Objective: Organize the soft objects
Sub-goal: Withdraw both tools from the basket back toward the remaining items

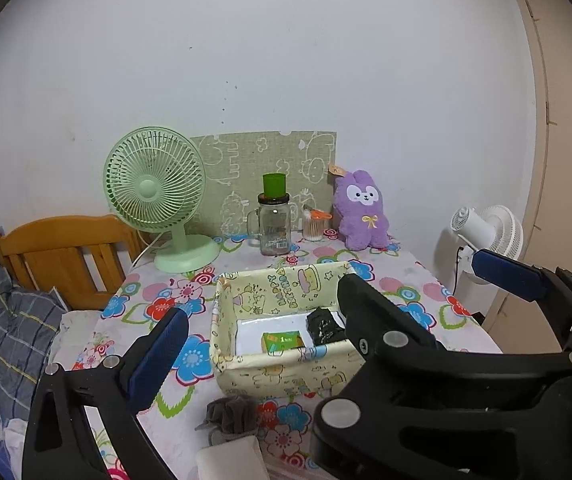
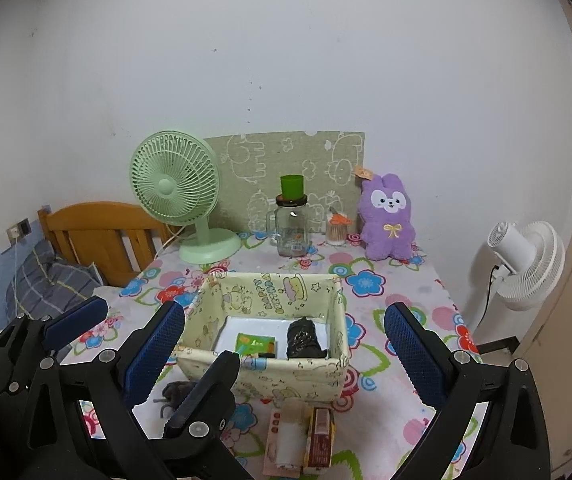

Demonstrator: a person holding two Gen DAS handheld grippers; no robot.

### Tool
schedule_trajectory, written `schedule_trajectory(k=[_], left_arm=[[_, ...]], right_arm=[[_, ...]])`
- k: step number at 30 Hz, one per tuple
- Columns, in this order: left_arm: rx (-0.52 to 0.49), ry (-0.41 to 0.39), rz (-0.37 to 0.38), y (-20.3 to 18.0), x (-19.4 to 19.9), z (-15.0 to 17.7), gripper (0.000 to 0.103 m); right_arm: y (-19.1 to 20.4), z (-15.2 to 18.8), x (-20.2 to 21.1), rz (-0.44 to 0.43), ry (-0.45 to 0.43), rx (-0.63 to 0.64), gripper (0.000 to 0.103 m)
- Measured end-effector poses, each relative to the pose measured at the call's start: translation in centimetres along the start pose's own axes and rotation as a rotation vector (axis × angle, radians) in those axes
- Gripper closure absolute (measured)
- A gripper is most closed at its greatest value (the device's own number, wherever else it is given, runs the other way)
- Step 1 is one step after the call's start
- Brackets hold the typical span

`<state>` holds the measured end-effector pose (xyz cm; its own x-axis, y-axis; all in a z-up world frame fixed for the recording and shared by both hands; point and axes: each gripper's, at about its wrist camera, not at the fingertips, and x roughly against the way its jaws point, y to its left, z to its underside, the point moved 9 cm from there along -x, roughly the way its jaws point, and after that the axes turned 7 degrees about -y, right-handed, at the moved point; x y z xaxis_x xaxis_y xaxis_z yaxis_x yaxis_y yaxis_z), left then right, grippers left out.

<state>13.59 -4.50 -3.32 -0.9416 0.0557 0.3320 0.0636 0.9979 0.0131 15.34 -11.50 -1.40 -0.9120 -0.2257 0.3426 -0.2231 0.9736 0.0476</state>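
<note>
A soft-sided fabric storage box (image 2: 270,376), pale yellow with cartoon prints, sits open-topped at the middle of the surface (image 2: 397,304), a likely place to collect soft things. Inside it lie a crumpled black bundle (image 2: 303,338) and a small green packet (image 2: 256,344). Just in front of the box, a fuzzy grey scrunchie (image 1: 232,412) and a white folded cloth (image 1: 232,460) wait outside. Behind the box, a plush purple rabbit (image 2: 385,220) sits upright against the wall. The left hand-held gripper (image 1: 325,312) and right hand-held gripper (image 2: 289,340) hover before the box, blue-padded fingers spread apart, empty.
</note>
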Motion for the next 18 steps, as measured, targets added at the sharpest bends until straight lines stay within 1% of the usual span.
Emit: schedule_trajectory(k=[10, 14, 18], left_arm=[[0.001, 0.012, 0.001, -0.3, 1.2, 1.6, 0.001], [-0.002, 0.023, 0.005, -0.5, 1.5, 2.5, 0.001], [0.000, 0.026, 0.003, -0.5, 1.7, 3.2, 0.001]], right_arm=[[-0.1, 1.5, 1.5, 0.024, 0.011, -0.008, 0.002], [-0.5, 2.5, 2.0, 0.060, 0.022, -0.019, 0.002], [-0.5, 3.2, 2.1, 0.059, 0.029, -0.024, 0.002]])
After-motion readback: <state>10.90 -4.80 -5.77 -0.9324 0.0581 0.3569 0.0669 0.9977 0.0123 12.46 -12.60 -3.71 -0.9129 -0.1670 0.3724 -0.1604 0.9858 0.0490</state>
